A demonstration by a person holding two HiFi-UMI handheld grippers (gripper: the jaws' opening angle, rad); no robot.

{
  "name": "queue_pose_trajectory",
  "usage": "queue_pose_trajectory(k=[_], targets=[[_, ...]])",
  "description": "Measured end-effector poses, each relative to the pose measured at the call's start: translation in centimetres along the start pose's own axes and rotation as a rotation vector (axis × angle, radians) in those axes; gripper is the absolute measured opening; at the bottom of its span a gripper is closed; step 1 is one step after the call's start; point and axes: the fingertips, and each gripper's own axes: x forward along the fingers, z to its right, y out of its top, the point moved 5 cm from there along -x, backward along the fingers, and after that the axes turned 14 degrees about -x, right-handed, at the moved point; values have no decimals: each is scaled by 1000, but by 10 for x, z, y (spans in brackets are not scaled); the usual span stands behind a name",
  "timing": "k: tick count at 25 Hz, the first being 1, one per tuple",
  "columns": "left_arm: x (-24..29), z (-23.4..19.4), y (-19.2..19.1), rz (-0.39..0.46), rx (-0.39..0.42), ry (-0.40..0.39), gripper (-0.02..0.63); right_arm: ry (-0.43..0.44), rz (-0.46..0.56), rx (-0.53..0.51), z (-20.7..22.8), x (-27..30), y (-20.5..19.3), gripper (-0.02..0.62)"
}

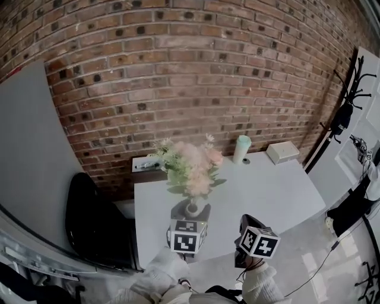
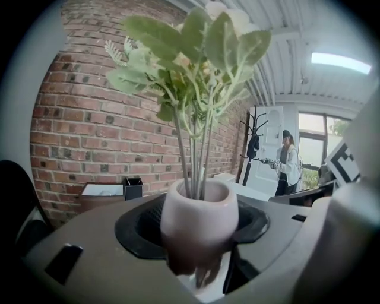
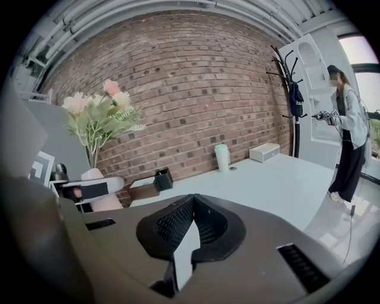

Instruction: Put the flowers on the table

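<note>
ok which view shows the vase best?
Left gripper view: the vase fills the centre, clamped in the left claw. Head view shows only the vase top under the flowers; right gripper view catches a sliver at far left.

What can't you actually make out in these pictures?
Vase bottom: hidden by the jaws of the left gripper in its view, behind its marker cube in the head view; whether it touches the table is unclear.
Small dark thing beside the green cup: too small, head view.
Flower tops: cut off by the left gripper view's upper edge.
</note>
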Motion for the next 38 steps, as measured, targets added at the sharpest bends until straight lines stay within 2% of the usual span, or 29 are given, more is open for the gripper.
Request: queue_pose_trajectory(k=[7,14,18,24,30,38], targets=[[29,-12,-11,-17,-12,29,268,5,-50,18,14,34,-8,23],[66,-23,0,-12,-21,65,268,96,-27,-10,5,91,21,23],[90,-29,20,16,-12,91,268,127,-19,-20,11,121,41,23],[122,-47,28,9,-32,151,268,156,-42,-30,24,161,53,23],[151,-76,24,0,-74,216,268,193,-105,-77,31,199,48,23],[191,-121,15,0,-114,317,268,297,-149,-156,10,259,46,23]])
